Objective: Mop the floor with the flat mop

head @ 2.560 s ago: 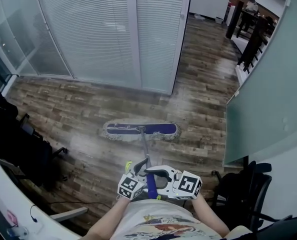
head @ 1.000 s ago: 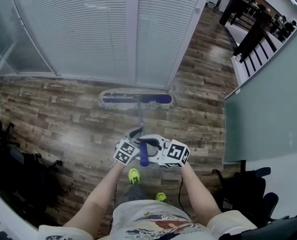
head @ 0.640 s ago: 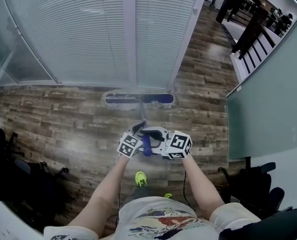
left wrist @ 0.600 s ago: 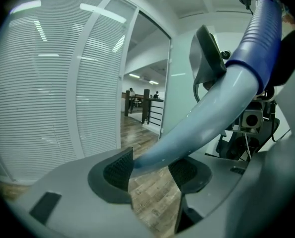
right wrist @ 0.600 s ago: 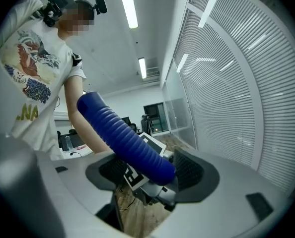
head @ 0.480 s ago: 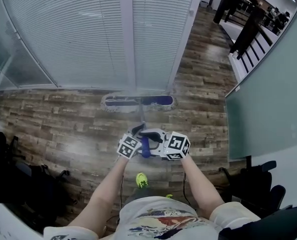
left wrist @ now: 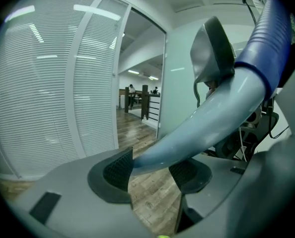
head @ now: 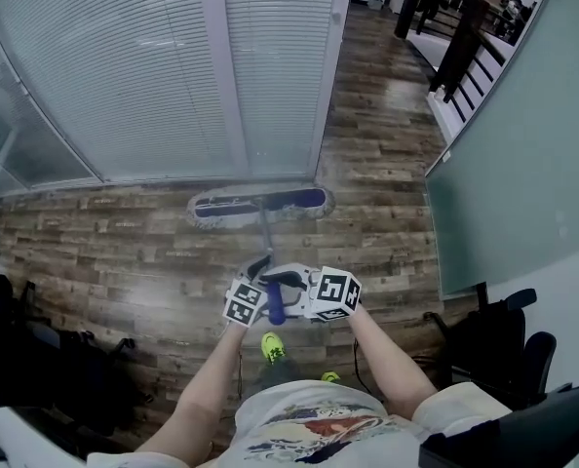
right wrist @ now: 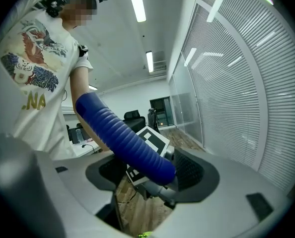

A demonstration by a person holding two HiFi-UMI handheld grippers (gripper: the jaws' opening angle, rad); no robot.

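The flat mop's blue pad point(head: 260, 204) with its pale fringe lies flat on the wood floor, along the foot of the blinds partition. Its thin pole point(head: 266, 247) runs back to me and ends in a blue ribbed grip point(head: 275, 305). My left gripper point(head: 246, 300) is shut on the pale pole point(left wrist: 212, 118), which is clamped between its pads point(left wrist: 118, 168). My right gripper point(head: 324, 293) is shut on the blue grip point(right wrist: 122, 135), just right of the left one. The left gripper's marker cube point(right wrist: 150, 143) shows behind that grip.
A glass partition with white blinds point(head: 153, 66) blocks the way just beyond the mop. A frosted glass wall point(head: 523, 144) stands to the right, with a wood-floored corridor point(head: 377, 86) between the two. Dark office chairs sit at lower right point(head: 494, 344) and lower left point(head: 36, 359). My yellow-green shoe point(head: 272, 346) is below the grippers.
The mop pad has been pushed away from me across the floor, up to the foot of the blinds partition, and I have stepped after it. Both grippers kept their hold.
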